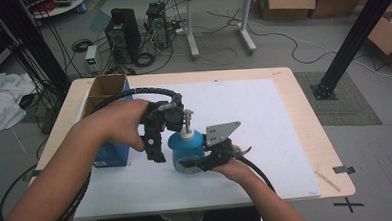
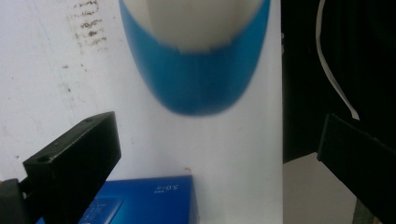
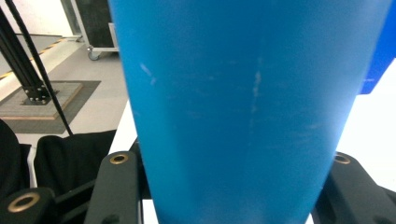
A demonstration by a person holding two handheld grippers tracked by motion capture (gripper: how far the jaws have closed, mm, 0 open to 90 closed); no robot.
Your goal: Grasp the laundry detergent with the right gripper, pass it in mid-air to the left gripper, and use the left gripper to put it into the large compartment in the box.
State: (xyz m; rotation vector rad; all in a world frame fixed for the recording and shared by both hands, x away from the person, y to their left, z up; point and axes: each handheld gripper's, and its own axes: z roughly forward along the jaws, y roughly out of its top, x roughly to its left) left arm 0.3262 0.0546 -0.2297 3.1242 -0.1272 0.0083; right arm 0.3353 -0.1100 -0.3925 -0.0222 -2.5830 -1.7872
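The right tool (image 1: 202, 163) is clamping the body of the blue spray bottle (image 1: 186, 150), which is standing upright on the white sheet (image 1: 265, 132) near the middle of the worktop (image 1: 304, 116), toward its near edge. The left tool (image 1: 156, 151) is hovering just beside the bottle, its jaws standing apart with nothing between them. A blue box (image 1: 113, 154) is lying toward the worktop's left edge.
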